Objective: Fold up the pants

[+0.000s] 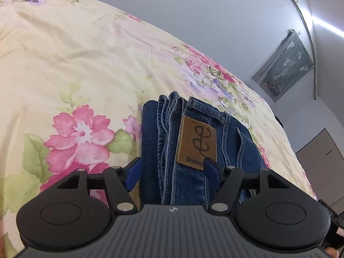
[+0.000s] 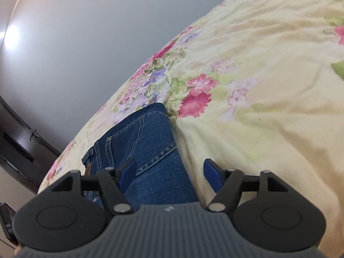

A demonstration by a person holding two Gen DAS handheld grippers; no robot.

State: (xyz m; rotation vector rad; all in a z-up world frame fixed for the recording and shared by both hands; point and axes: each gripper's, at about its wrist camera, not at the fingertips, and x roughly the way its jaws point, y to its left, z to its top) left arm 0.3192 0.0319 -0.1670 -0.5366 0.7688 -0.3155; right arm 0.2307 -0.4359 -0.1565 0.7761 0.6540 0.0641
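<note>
Jeans (image 1: 193,142) lie folded near bedspread (image 1: 75,68) edge, jaws apart.

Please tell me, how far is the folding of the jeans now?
Nearly done, it seems. The jeans already lie as a compact stack of layers on the floral bedsheet, the leather label on top. In hand: the left gripper and right gripper are both open around the bundle's edges, neither clamping. Left: perhaps a final squaring, then pulling away.
</note>
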